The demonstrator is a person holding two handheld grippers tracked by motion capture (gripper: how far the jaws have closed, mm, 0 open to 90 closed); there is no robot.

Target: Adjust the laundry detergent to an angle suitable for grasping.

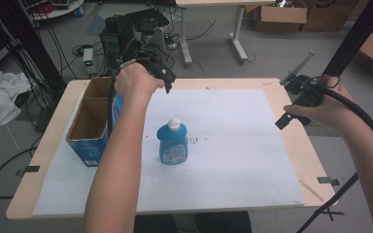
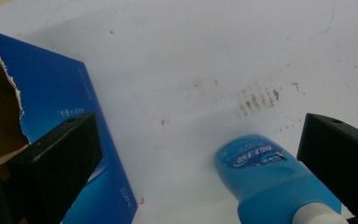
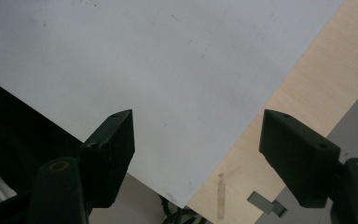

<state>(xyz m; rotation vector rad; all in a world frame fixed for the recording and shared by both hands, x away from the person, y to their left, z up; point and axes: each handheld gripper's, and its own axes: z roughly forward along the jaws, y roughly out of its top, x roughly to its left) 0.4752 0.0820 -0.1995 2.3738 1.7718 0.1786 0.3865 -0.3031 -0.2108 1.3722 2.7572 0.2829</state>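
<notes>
Wooden table (image 1: 291,145) under white paper sheet (image 1: 233,145), cluttered floor behind. Blue plastic bottle with white cap (image 1: 173,143) upright mid-sheet, just right of open blue cardboard box (image 1: 91,127). Left gripper (image 2: 200,158) above, beyond bottle, jaws wide, empty; bottle low between them, untouched. Right gripper (image 3: 196,140) well apart at table's right edge, jaws spread, empty.

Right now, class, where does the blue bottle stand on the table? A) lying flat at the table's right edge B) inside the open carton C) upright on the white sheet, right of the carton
C: the blue bottle stands upright on the white sheet, right of the carton.
</notes>
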